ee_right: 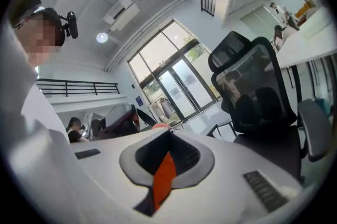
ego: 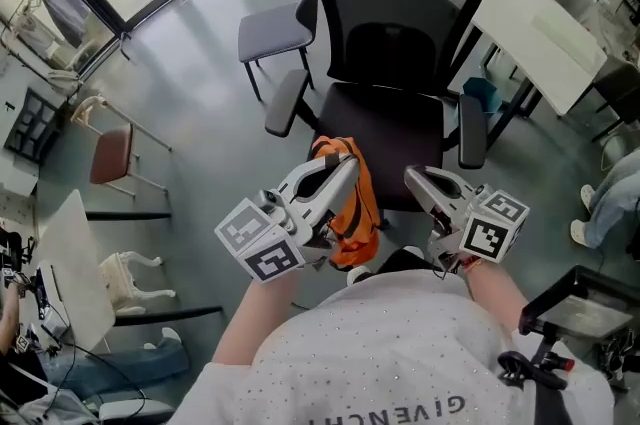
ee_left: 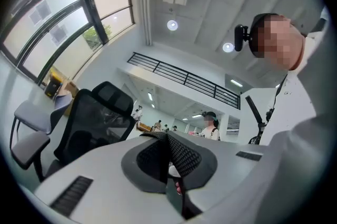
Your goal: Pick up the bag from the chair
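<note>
**Head view.** The bag (ego: 350,208), soft orange fabric with black straps, crumpled into a long drooping fold, hung clear of the chair (ego: 395,43). It was in front of the seat's front edge and between the two grippers. It lay against the fingers of the left gripper (ego: 345,168) and stood slightly apart from the right gripper (ego: 412,176). The chair was a black office type with a mesh backrest, a flat padded seat and curved grey armrests, standing on a smooth grey floor (ego: 200,93). Each gripper was of white moulded plastic and ended in a cube bearing square black-and-white markers.

**Left gripper view.** The jaws were fully together, their black ribbed pads (ee_left: 185,157) meeting along one seam. Only a small pale, pinkish fleck showed in the slot behind them. Whether any bag fabric was caught there could not be told.

**Right gripper view.** The jaws were closed as well, pinching a flat orange strip (ee_right: 162,178) of the bag, which tapered towards the seam.
</note>
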`<action>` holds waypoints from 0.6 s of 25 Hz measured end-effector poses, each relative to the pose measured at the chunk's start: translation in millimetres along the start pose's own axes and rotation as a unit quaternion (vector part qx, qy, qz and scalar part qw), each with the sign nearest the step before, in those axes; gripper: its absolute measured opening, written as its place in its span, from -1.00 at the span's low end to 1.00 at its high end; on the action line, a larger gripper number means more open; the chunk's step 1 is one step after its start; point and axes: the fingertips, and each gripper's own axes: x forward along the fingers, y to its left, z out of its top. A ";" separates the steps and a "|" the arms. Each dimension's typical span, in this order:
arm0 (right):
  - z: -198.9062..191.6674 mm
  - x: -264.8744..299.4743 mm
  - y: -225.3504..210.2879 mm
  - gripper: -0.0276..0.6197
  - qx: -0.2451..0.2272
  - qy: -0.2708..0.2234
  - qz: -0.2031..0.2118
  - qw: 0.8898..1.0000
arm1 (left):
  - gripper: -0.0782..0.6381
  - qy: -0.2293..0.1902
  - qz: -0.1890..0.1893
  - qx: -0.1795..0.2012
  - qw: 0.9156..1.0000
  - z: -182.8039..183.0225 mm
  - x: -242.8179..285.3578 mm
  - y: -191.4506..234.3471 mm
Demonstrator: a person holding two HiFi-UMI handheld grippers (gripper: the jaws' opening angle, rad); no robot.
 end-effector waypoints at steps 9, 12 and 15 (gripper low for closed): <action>39.2 -20.4 34.9 -0.91 -0.062 -0.026 0.065 0.996 | -0.78 -0.051 -0.011 0.081 0.995 64.9 13.8 -55.9; 42.6 -31.3 29.1 -0.91 -0.061 -0.016 0.063 0.996 | -0.78 -0.048 0.006 0.101 0.994 63.9 22.6 -66.5; 50.9 -52.9 12.7 -0.91 -0.044 -0.017 0.046 0.998 | -0.78 -0.037 0.028 0.106 0.993 54.3 35.6 -73.7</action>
